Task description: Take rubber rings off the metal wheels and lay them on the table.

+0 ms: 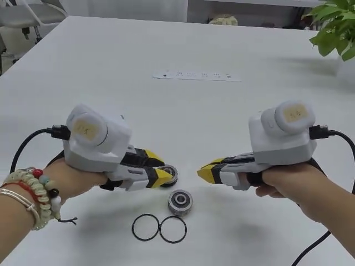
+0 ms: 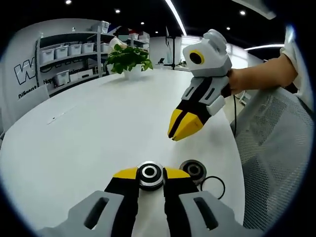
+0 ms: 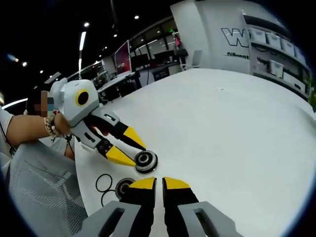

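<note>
Head view: bright, even overhead light on the white table (image 1: 183, 116). Shadows are faint and soft-edged, one trailing from the plant (image 1: 334, 27) at the far right corner. Focus is sharp, without glare. Gripper views: dark ceilings with strip lights (image 2: 174, 15) and small spot lamps (image 2: 117, 10). Strong fisheye curvature bends the shelves (image 2: 69, 54) near the edges. The metal wheel (image 2: 150, 175) at the bottom of the left gripper view carries a pale sheen.

The left claw (image 1: 165, 169) and the right claw (image 1: 201, 172) are each presenting a white and grey moulded body, black jaw arms and yellow tips. A black cable (image 1: 52, 132) is exiting the rear of each body. The left wrist is wearing several beaded bracelets (image 1: 33, 194) in green, red and cream.
</note>
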`<state>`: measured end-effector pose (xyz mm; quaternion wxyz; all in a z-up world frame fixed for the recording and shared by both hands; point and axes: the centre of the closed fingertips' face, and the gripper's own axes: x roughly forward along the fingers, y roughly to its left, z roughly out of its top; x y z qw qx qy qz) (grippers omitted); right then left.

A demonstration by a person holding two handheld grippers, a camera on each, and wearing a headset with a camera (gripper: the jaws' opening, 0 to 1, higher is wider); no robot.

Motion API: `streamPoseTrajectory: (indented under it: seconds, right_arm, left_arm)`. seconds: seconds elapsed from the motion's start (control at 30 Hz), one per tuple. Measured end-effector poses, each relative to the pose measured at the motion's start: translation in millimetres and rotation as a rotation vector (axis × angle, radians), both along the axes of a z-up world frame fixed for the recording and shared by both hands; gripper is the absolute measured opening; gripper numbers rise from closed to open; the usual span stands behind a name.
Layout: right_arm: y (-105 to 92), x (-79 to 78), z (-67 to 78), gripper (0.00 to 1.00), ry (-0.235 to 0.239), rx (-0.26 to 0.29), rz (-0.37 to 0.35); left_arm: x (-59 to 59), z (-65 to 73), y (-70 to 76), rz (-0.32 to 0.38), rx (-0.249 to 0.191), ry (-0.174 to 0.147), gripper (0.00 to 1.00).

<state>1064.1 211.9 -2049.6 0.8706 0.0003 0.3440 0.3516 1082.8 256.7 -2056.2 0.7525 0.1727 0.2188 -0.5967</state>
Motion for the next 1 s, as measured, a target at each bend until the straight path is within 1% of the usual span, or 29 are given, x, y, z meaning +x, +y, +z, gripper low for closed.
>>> streamPoseTrajectory:
  seconds: [0.1, 0.13, 0.17, 0.23, 0.33, 0.37, 0.4, 0.43, 0.5, 0.57, 0.6, 0.7, 0.77, 0.8, 0.83, 0.9, 0.93, 0.97, 1.0]
  right_arm:
    - [1.0, -0.6, -0.5, 0.02, -0.001, -0.004, 0.006]
    - [1.2, -0.7, -0.5, 0.02, 0.000, -0.004, 0.007]
    - [1.4, -0.8, -0.3, 0.02, -0.001, -0.003, 0.008]
    - [1.5, -0.9, -0.2, 0.02, -0.002, -0.004, 0.008]
    - [1.4, -1.2, -1.4, 0.02, 0.000, -0.007, 0.009]
    - [1.6, -1.5, -2.4, 0.02, 0.003, -0.010, 0.011]
    - [1.7, -1.7, -3.2, 0.02, 0.003, -0.012, 0.012]
    - [2.0, -2.0, -4.8, 0.02, 0.003, -0.016, 0.014]
    - [3.8, -2.6, -7.4, 0.03, 0.000, -0.021, 0.019]
    - [5.7, -3.1, -10.1, 0.04, -0.010, -0.032, 0.030]
    - [5.6, -2.9, -13.0, 0.05, -0.022, -0.054, 0.039]
    - [4.8, -0.9, -21.3, 0.07, -0.042, -0.088, 0.037]
    - [2.0, 1.5, -26.9, 0.07, -0.068, -0.125, 0.034]
    - [2.2, 1.5, -28.3, 0.07, -0.073, -0.129, 0.035]
    - [2.7, 1.4, -28.7, 0.07, -0.078, -0.130, 0.036]
    - [4.8, 3.6, -27.1, 0.09, -0.091, -0.108, 0.023]
    - [8.1, 2.7, -26.8, 0.10, -0.081, -0.086, 0.025]
    - [11.2, 0.5, -29.6, 0.11, -0.053, -0.069, 0.027]
    - [11.7, 0.6, -30.9, 0.11, -0.052, -0.071, 0.026]
  left_arm:
    - [1.4, -4.3, 0.9, 0.011, 0.016, 0.004, 0.13]
    - [4.1, -2.4, -0.1, 0.010, 0.005, -0.013, 0.13]
    - [5.6, -4.1, 1.2, 0.020, 0.017, -0.003, 0.11]
    - [5.6, -3.8, 1.5, 0.029, 0.015, 0.006, 0.11]
    - [3.4, -4.0, -1.6, 0.014, 0.021, -0.022, 0.09]
    - [-0.2, -4.4, -3.1, -0.004, 0.029, -0.028, 0.08]
    - [1.2, -2.7, -4.5, 0.010, 0.021, -0.030, 0.08]
    - [0.8, -2.4, -5.1, 0.015, 0.018, -0.020, 0.08]
    - [0.1, -2.3, -6.1, 0.012, 0.014, -0.020, 0.08]
    - [-1.3, -1.8, -7.5, 0.015, 0.006, -0.012, 0.08]
    - [-2.2, -1.8, -8.1, 0.014, 0.005, -0.012, 0.08]
    - [-6.0, -1.1, -11.3, 0.005, 0.001, -0.010, 0.08]
    - [-7.7, -2.0, -14.5, -0.004, -0.002, -0.008, 0.08]
    - [-8.2, -2.5, -15.4, -0.008, -0.004, -0.006, 0.08]
    - [-7.8, -2.7, -16.2, -0.006, -0.008, -0.002, 0.08]
    - [-7.6, -2.6, -18.5, 0.013, -0.023, 0.020, 0.08]
    - [-7.4, -2.7, -19.2, 0.018, -0.027, 0.026, 0.08]
    - [-6.8, -3.0, -20.5, 0.022, -0.032, 0.029, 0.08]
    - [-7.0, -3.2, -21.7, 0.024, -0.036, 0.032, 0.08]
